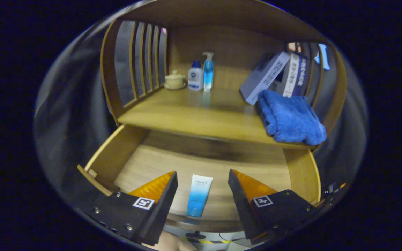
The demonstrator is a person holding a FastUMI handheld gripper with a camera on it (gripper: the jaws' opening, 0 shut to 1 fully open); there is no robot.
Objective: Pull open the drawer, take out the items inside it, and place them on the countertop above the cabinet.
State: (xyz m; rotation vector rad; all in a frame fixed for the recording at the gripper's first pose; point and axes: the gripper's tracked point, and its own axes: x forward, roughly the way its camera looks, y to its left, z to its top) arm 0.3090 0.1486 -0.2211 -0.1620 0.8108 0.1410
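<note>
Gripper view: drawer (124, 157) pulled open, blue tube (198, 195) lying flat inside, between the fingers and below them. Gripper (202, 188) wide open, holding nothing. Probably the grab step now. Next: go down, squeeze tube, lift up to countertop (194, 115).

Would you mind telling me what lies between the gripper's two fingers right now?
In the gripper view, the blue-and-white tube lies flat on the open drawer's floor, between the hand-held gripper fingers, untouched.
</note>
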